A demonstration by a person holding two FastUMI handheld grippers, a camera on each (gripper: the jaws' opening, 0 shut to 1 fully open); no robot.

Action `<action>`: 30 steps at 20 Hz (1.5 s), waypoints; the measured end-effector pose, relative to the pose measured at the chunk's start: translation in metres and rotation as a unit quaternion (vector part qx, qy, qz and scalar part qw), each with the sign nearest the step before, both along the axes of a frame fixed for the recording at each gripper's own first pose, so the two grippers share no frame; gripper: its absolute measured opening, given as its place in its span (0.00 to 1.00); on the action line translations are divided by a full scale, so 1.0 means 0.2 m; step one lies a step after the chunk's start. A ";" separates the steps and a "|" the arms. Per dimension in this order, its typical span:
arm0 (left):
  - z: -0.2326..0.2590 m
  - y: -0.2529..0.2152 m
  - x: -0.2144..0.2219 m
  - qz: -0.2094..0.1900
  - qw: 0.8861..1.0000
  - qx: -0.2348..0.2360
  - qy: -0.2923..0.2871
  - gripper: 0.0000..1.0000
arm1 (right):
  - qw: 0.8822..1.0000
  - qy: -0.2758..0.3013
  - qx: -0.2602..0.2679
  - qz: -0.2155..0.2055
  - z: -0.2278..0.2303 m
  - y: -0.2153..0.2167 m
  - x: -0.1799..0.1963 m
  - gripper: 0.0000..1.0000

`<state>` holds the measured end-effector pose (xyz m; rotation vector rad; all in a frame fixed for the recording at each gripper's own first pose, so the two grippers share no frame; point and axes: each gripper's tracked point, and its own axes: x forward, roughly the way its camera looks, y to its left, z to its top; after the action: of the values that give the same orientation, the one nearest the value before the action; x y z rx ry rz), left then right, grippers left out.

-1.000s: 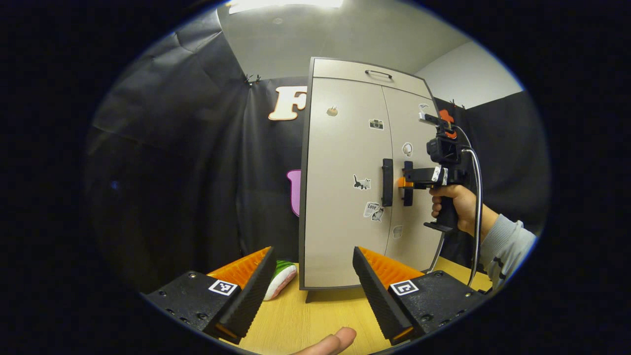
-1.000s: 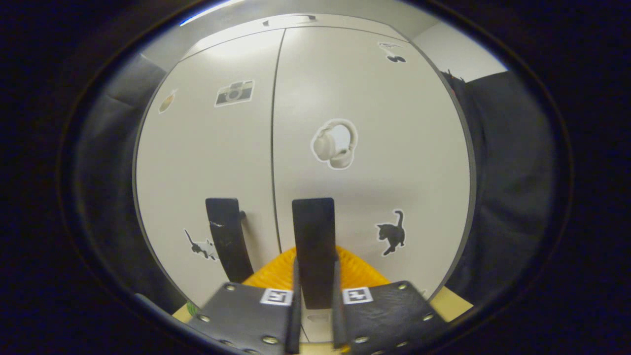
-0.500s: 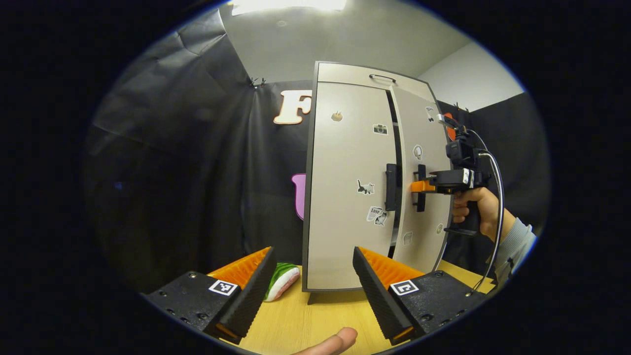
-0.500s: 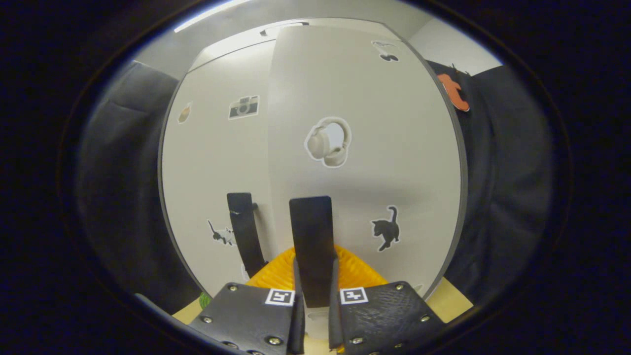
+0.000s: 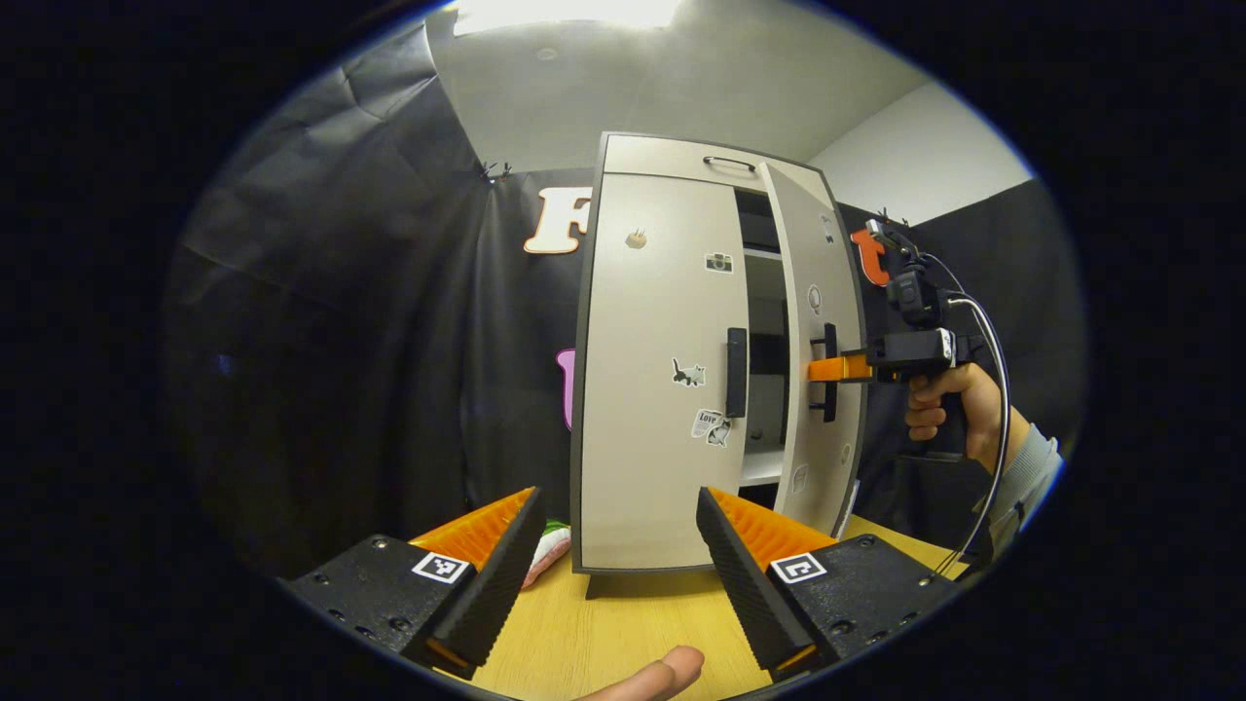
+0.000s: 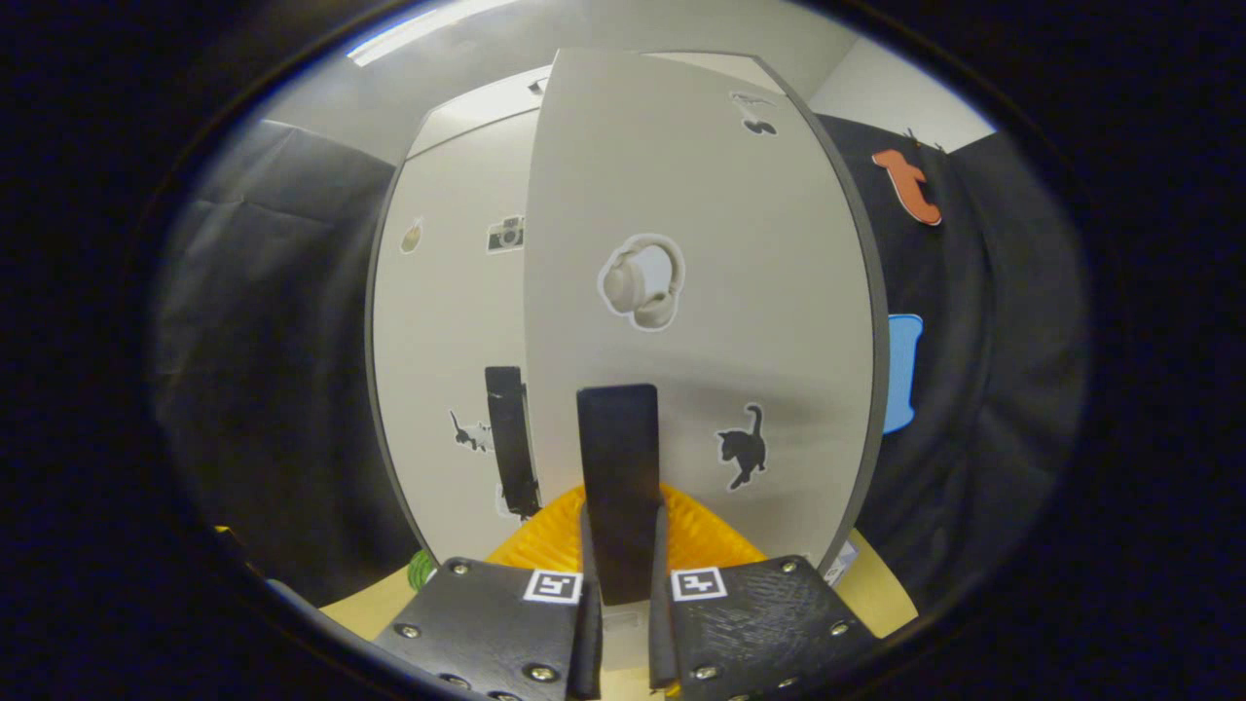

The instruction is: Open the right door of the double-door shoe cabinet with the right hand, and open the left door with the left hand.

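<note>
A beige double-door shoe cabinet (image 5: 647,292) stands on a wooden table (image 5: 623,633). Its right door (image 5: 827,292) is swung partly out, and shelves show in the gap. My right gripper (image 5: 827,369), held by a hand, is shut on the right door's black handle (image 5: 827,375). In the right gripper view that right door handle (image 6: 617,477) sits clamped between my right gripper (image 6: 617,584) fingers. The left door (image 5: 662,409) is closed, its black handle (image 5: 737,372) untouched. My left gripper (image 5: 618,545) hangs open low in front of the cabinet, well short of it.
A green and white soft item (image 5: 547,545) lies on the table left of the cabinet's foot. A fingertip (image 5: 652,674) shows at the bottom edge. Black cloth walls close in behind and to both sides of the cabinet.
The right gripper has pulled the right door from closed to partly open, swinging it outward to the right. The left gripper stays open in about the same place.
</note>
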<state>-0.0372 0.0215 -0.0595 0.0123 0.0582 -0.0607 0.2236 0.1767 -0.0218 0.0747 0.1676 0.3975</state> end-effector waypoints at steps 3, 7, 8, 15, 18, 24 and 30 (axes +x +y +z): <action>0.00 -0.03 -0.02 -0.002 1.000 -0.003 0.002 0.97 | 1.000 -0.006 -0.001 0.006 0.00 -0.02 -0.02 0.19; -0.02 -0.03 -0.01 0.004 1.000 -0.006 0.009 0.96 | 1.000 -0.010 -0.017 0.003 0.01 -0.06 -0.03 0.19; -0.03 -0.03 -0.01 0.005 1.000 -0.007 0.013 0.96 | 1.000 -0.006 -0.016 0.004 0.01 -0.07 -0.04 0.19; -0.04 -0.07 -0.02 -0.001 1.000 -0.006 0.021 0.96 | 1.000 -0.012 -0.011 0.015 0.02 -0.12 -0.06 0.19; -0.03 -0.08 -0.03 -0.001 1.000 -0.005 0.016 0.96 | 1.000 -0.014 -0.014 0.016 0.03 -0.16 -0.07 0.19; -0.12 -0.15 -0.04 -0.021 0.999 -0.011 0.033 0.96 | 1.000 -0.013 -0.028 0.001 0.02 -0.26 -0.09 0.18; -0.16 -0.20 -0.03 -0.028 0.998 -0.026 0.042 0.97 | 1.000 0.005 0.002 -0.009 0.03 -0.31 -0.11 0.18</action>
<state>-0.0436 -0.0182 -0.0906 -0.0398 0.1406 -0.1182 0.2012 0.1155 -0.0160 0.0810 0.1752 0.3801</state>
